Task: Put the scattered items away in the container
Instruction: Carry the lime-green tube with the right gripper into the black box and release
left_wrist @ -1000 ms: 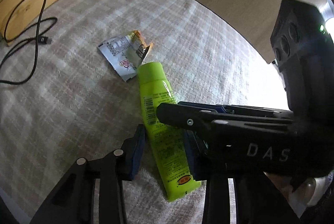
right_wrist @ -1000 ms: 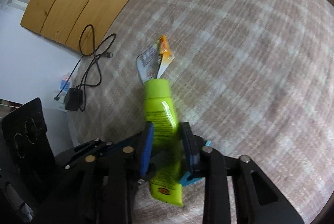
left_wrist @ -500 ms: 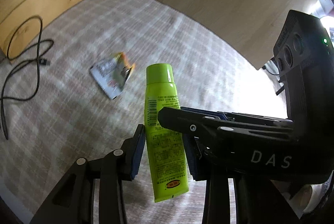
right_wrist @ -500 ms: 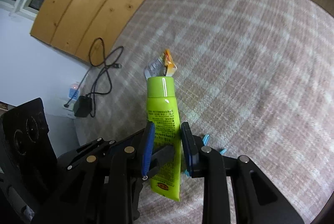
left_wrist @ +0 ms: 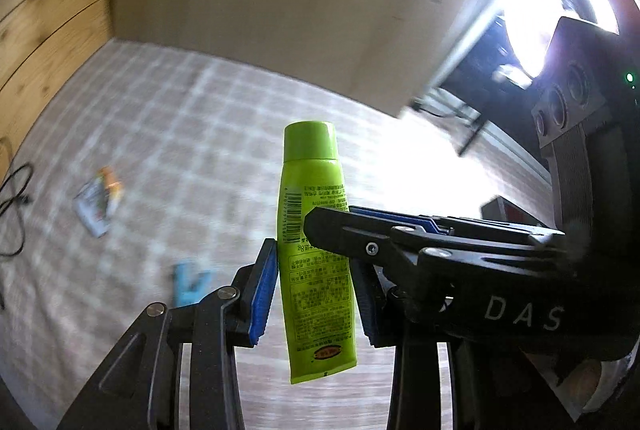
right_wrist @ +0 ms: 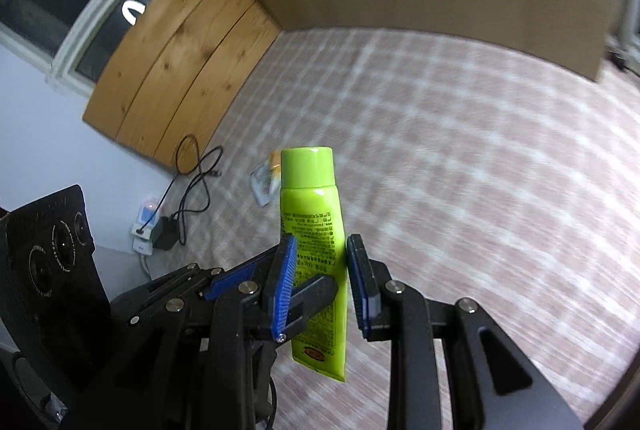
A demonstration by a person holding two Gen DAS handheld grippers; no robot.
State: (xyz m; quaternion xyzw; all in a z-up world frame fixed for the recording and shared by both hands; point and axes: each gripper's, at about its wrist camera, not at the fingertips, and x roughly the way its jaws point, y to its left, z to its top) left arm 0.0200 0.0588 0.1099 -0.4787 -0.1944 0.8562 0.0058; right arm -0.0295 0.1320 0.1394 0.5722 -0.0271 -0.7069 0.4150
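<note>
The lime-green plastic squeeze tube [left_wrist: 316, 262] with black print and a barcode stands cap-up in the air, pinched between the blue-padded fingers of both tools at once. The left gripper [left_wrist: 316, 290] pinches its lower half from either side, its fingers [left_wrist: 262, 294] pressed against the tube's flat body. The right gripper [right_wrist: 320, 278] pinches the same tube near its middle, with one pad [right_wrist: 362, 282] tight on the tube's edge. The crimped end hangs below the fingertips; the cap rises beyond them.

Beyond and left of the left fingers, a torn silver-and-orange foil sachet [left_wrist: 96, 205] lies on the beige checked blanket [left_wrist: 180, 133]. Nearer, just left of those fingers, a small light-blue plastic piece [left_wrist: 188, 286] lies blurred. A black cable [right_wrist: 196, 173] trails far left of the right fingers.
</note>
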